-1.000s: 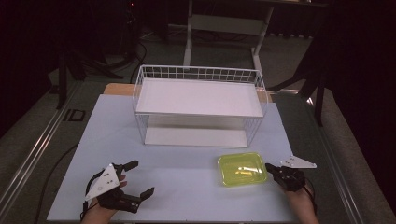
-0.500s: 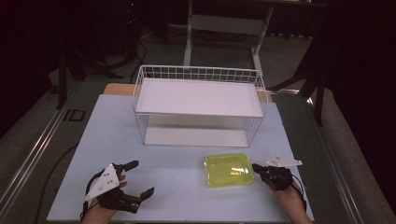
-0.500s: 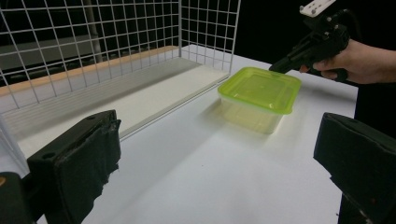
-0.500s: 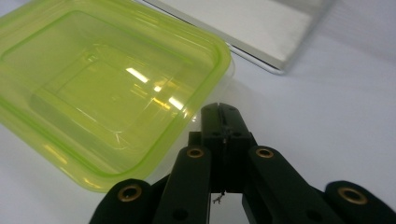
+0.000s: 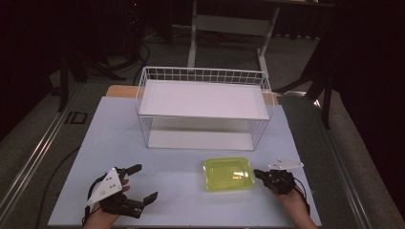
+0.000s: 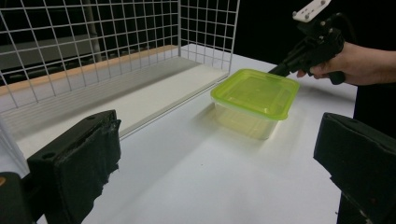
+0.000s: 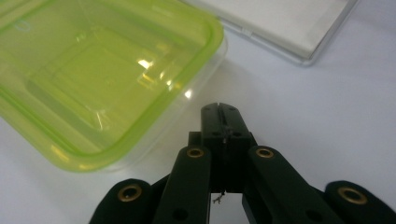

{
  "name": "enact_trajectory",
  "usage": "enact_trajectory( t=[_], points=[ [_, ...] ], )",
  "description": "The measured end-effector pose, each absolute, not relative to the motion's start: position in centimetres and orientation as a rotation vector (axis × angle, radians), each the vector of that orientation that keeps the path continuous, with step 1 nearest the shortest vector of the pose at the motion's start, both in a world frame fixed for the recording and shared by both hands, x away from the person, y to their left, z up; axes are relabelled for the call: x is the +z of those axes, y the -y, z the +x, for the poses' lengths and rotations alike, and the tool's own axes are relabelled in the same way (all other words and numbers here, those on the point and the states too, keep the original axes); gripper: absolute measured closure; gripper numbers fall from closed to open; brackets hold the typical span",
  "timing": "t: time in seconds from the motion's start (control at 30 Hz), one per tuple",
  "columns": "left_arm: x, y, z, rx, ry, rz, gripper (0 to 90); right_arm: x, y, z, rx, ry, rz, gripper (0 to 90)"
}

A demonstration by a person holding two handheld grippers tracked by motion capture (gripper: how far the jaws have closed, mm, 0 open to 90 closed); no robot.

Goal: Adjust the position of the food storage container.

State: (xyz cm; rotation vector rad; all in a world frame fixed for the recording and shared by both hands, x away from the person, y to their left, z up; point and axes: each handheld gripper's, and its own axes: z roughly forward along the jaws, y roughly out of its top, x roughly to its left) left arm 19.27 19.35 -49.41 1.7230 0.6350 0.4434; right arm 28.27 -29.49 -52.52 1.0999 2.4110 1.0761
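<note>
Container (image 5: 228, 173), lidded, translucent yellow-green plastic, sits on the white table (image 5: 181, 162) just in front of the wire rack (image 5: 203, 107), nearer the right hand. We judge it light and apparently empty, with thin walls that may flex and a smooth surface that could slide on the tabletop under a sideways push. The protruding lid rim (image 6: 254, 103) looks the stiffest part, so we would take hold there or across two opposite side walls, not on the flat lid centre.

The right gripper (image 7: 219, 108) has its jaws pressed together with nothing between them; its tip lies just beside the container's near edge, at or close to contact, which we cannot settle. The left gripper (image 5: 143, 183) rests well apart from the container, jaws spread wide and empty.
</note>
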Motion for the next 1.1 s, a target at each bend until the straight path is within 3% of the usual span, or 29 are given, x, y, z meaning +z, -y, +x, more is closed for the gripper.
enact_trajectory(
  t=[0.53, 1.1],
  points=[
    [-49.4, -19.3, 19.2, 0.449, -0.635, 1.725, 1.4, -53.5, 27.7, 28.6, 1.125, -2.511, 1.116, 90.0],
    [-49.4, -19.2, 19.1, 0.447, -0.629, 1.732, 1.4, -53.3, 21.5, 29.3, 1.102, -2.636, 0.935, 90.0]
  ],
)
